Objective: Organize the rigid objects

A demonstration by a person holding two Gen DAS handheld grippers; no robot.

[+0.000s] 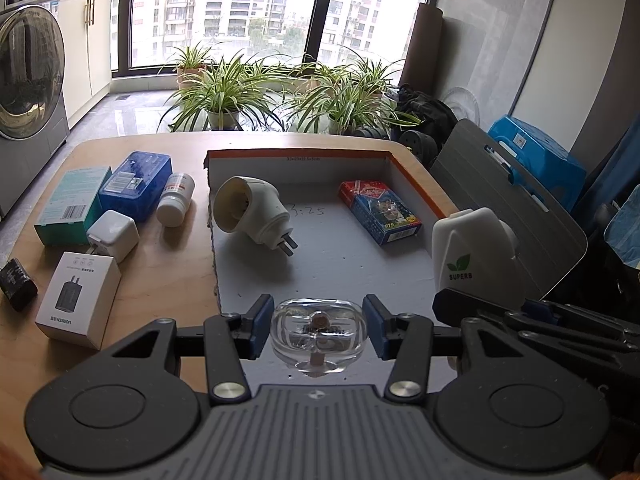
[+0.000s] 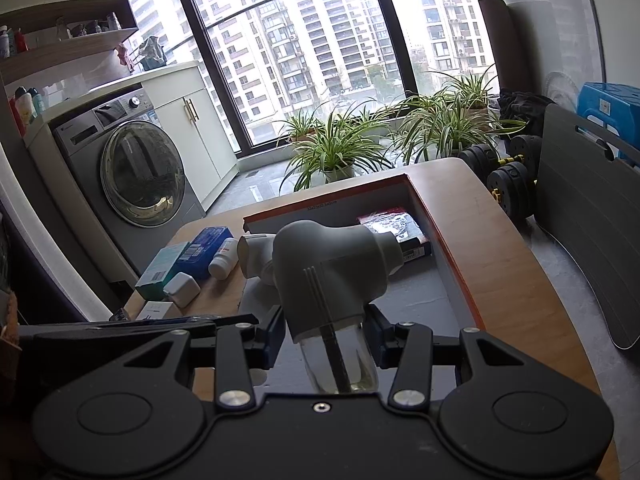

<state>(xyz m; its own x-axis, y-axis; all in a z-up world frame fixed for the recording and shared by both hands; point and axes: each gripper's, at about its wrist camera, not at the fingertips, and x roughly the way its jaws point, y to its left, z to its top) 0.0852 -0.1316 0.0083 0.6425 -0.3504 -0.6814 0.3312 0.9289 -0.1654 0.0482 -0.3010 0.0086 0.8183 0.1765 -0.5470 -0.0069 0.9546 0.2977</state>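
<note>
A shallow white box with an orange rim lies on the wooden table. In it lie a cream plug-in socket adapter and a card pack. My left gripper is open over the box's near edge, with a small clear plastic case between its fingers, a gap on each side. My right gripper is shut on a white plug-in device with a clear bottle, held above the box; it also shows in the left wrist view.
Left of the box lie a teal box, a blue case, a pill bottle, a white charger cube, a white charger box and a black item. Potted plants, dumbbells and a washing machine stand beyond the table.
</note>
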